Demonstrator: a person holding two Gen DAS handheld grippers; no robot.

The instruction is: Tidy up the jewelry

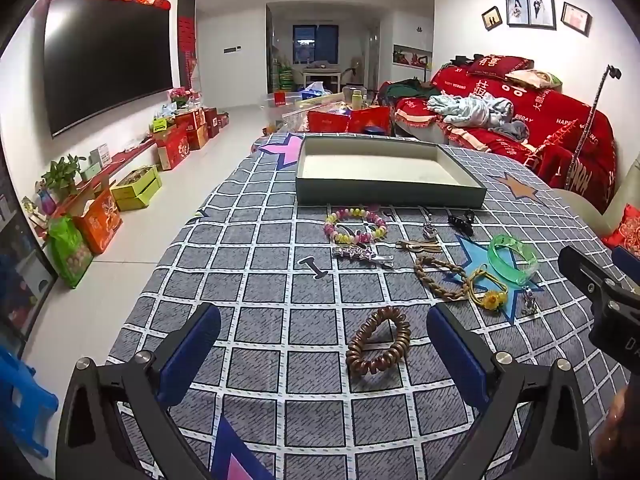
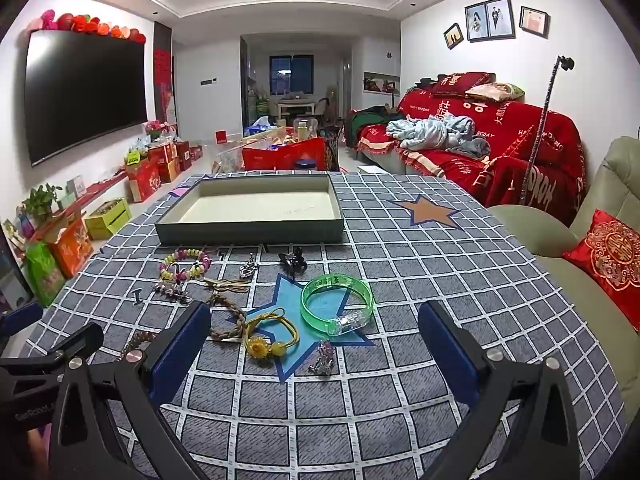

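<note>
An empty grey tray (image 1: 384,194) (image 2: 248,232) sits on the checked tablecloth beyond the jewelry. My left gripper (image 1: 324,344) is open, with a brown spiral hair tie (image 1: 378,340) lying between its fingers. My right gripper (image 2: 314,340) is open above a yellow flower hair tie (image 2: 272,338), a silver charm (image 2: 322,356) and a green bangle (image 2: 336,300). Farther off lie a bead bracelet (image 1: 356,226) (image 2: 186,264), a sparkly hair clip (image 1: 360,254), a brown braided band (image 1: 440,278) (image 2: 230,316), a black claw clip (image 1: 462,220) (image 2: 292,262) and a silver pendant (image 2: 248,270).
The table edge drops to a white floor on the left, with boxes (image 1: 136,188) along the TV wall. A red-covered sofa (image 2: 500,148) and a green armchair with a red cushion (image 2: 612,256) stand to the right. The right gripper's body shows in the left wrist view (image 1: 600,296).
</note>
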